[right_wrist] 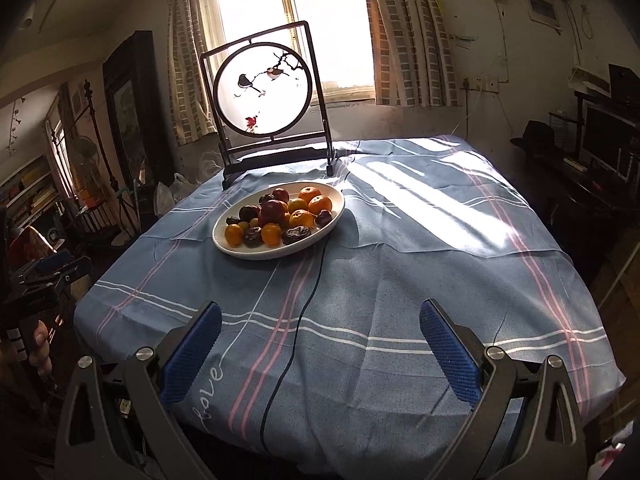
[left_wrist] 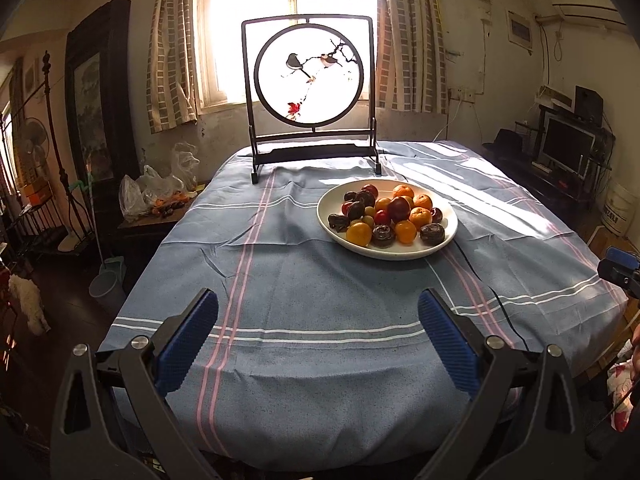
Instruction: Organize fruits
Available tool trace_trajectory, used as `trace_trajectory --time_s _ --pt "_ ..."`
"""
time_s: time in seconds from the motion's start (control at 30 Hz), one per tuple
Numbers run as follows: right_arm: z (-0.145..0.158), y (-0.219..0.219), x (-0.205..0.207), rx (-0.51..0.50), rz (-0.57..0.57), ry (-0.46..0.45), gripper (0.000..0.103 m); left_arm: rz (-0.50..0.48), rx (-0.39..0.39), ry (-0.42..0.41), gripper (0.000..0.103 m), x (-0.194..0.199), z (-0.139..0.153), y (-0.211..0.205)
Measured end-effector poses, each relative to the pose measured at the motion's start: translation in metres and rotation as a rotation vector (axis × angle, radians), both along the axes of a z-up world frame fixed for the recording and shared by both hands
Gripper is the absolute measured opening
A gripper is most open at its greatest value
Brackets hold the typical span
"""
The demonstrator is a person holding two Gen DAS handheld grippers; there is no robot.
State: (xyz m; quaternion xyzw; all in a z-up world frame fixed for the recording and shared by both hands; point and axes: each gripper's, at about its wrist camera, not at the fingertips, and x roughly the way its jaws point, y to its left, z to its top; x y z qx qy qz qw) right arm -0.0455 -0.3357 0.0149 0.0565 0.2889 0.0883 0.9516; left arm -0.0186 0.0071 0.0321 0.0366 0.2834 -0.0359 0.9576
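A white oval plate stands on the blue striped tablecloth, right of centre in the left wrist view and left of centre in the right wrist view. It holds several fruits: oranges, red apples and dark wrinkled fruits. My left gripper is open and empty over the table's near edge, well short of the plate. My right gripper is open and empty, also near the front edge. Each gripper shows at the edge of the other's view.
A framed round bird screen stands at the table's far edge behind the plate. A black cable runs from the plate toward the front edge. Plastic bags with fruit lie on a side stand to the left. Sunlit patches cover the table's right part.
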Motion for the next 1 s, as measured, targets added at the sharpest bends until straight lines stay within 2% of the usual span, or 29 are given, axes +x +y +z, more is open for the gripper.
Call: trace_trajectory --time_s 0.33,0.5,1.0 --pt "-0.0003 -0.0011 -0.0053 -0.001 -0.001 -0.006 0.1 0.02 -0.002 0.01 0.098 0.0037 -0.0006 0.0014" --pt "-0.0028 -0.0026 -0.0065 0.002 -0.002 0.007 0.1 0.012 -0.028 0.033 0.098 0.0057 -0.0023 0.0045" --pt "-0.0076 -0.0044 -0.0059 0.013 -0.005 0.018 0.1 -0.001 0.0 0.019 0.098 0.0016 -0.0013 -0.0024"
